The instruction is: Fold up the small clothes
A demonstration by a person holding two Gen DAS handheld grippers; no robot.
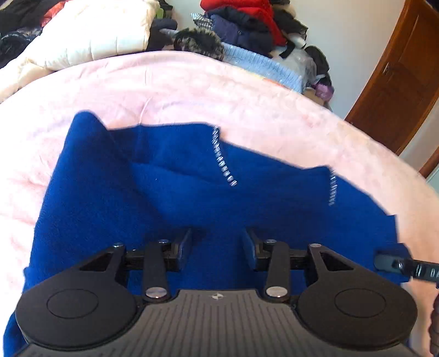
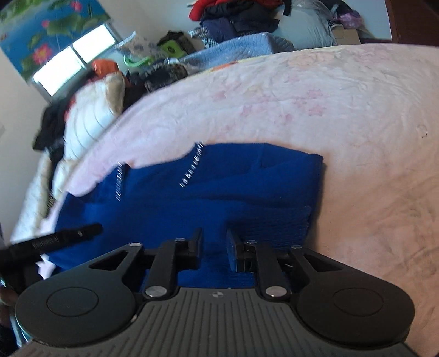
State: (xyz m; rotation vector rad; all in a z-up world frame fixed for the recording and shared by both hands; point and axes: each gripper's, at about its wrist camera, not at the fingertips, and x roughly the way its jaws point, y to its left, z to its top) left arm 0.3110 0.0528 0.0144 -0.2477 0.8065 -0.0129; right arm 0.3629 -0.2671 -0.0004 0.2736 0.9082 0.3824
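Note:
A royal-blue knit garment [image 1: 192,186] with rows of silver studs lies partly folded on a pink blanket [image 1: 192,88]. My left gripper [image 1: 218,233] is open, its fingers apart just above the garment's near part. My right gripper [image 2: 214,236] is also open, with a narrower gap, over the garment [image 2: 219,186] near its right edge. The right gripper's finger shows at the right edge of the left wrist view [image 1: 395,263]. The left gripper's finger shows at the left of the right wrist view [image 2: 55,239].
The pink blanket [image 2: 329,109] covers the bed. Piles of clothes [image 1: 241,24] and a white quilted jacket [image 1: 90,35] lie along the far side. A wooden door [image 1: 397,82] stands at the right. A window [image 2: 71,60] is at the far left.

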